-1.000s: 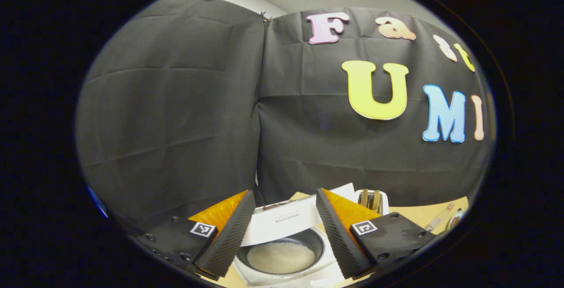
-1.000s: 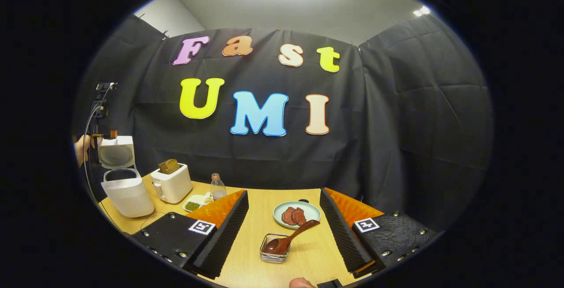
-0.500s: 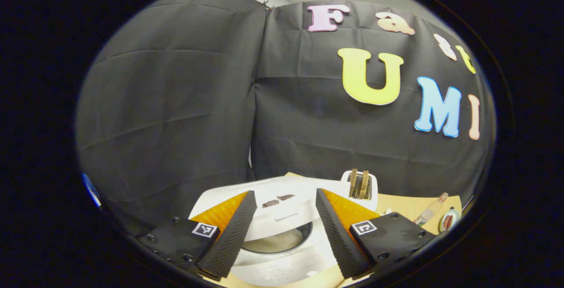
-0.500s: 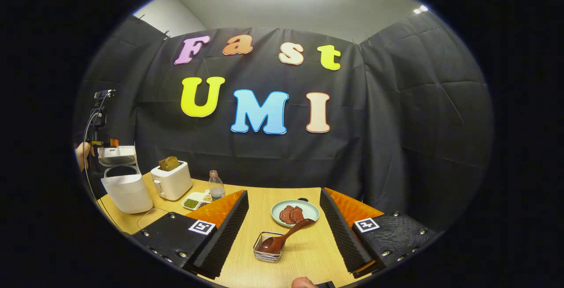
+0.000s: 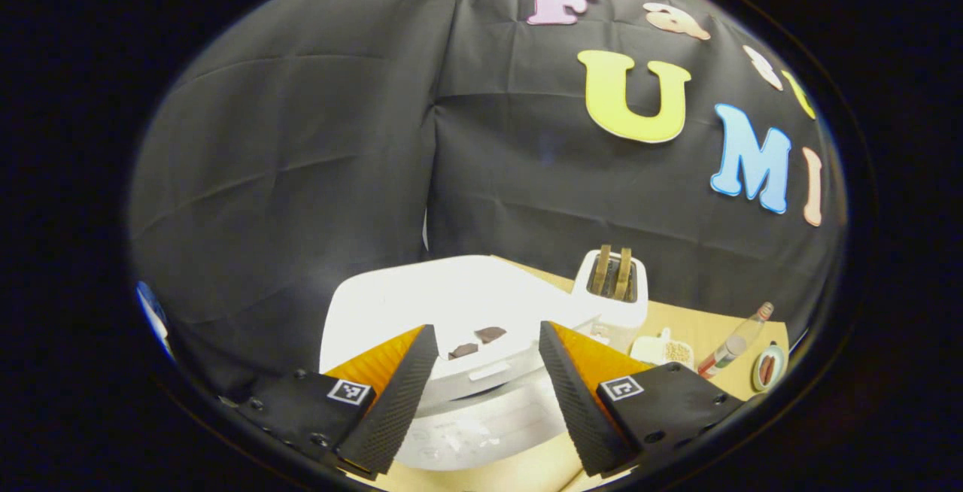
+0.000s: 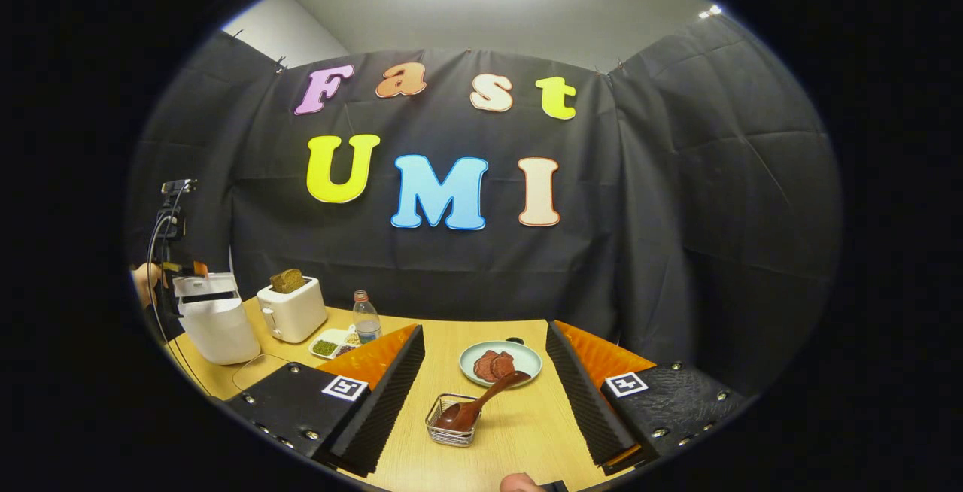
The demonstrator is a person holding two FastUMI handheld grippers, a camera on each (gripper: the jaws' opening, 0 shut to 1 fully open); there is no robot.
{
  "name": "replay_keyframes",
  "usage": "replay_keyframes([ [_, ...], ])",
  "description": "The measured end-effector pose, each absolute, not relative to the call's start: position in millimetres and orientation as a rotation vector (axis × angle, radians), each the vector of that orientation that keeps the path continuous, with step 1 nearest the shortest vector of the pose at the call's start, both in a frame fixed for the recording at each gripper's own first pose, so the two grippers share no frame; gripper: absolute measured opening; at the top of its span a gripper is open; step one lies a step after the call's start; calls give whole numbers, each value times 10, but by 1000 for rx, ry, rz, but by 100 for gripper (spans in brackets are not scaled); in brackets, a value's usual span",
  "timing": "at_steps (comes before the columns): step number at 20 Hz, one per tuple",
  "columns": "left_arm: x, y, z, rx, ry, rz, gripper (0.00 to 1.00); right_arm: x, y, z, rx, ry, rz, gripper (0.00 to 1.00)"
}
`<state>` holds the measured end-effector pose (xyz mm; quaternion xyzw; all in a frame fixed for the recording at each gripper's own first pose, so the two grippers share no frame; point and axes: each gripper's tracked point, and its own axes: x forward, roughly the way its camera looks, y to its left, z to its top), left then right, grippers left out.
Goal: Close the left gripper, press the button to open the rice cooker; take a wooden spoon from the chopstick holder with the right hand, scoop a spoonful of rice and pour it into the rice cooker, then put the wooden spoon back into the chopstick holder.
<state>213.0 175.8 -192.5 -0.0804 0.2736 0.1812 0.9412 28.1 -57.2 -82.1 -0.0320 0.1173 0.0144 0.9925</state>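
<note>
Partly hidden: rice cooker (image 5: 451, 326) behind left tool (image 5: 481, 394) | lid down

Your left gripper (image 5: 481, 390) and right gripper (image 6: 485, 394) are built alike: two wedge-shaped fingers with ribbed inner pads, each set on a matte block. Each block carries small round screws along its edge and a square white tag printed with a coded pattern. In the right gripper view, thin dark cables (image 6: 156, 229) loop over your far hand (image 6: 143, 283).

wooden table (image 6: 527, 432), rice cooker (image 6: 218, 323), toaster (image 6: 292, 311), plate (image 6: 527, 353)
</note>
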Motion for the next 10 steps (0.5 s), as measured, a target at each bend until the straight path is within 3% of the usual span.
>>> replay_keyframes([
  [3,2091,1728,-2115,-164,600,378,92,280,-630,-805,-64,232,24,99],
  [4,2080,1714,-2197,-159,616,381,99,284,-643,-816,-63,234,25,99],
  [5,2072,1712,-2256,-154,629,384,92,286,-657,-813,-63,234,23,99],
  [6,2055,1712,-2295,-142,642,390,92,293,-662,-823,-62,234,23,99],
  [10,2027,1722,-2366,-93,684,400,95,338,-673,-859,-65,235,18,99],
])
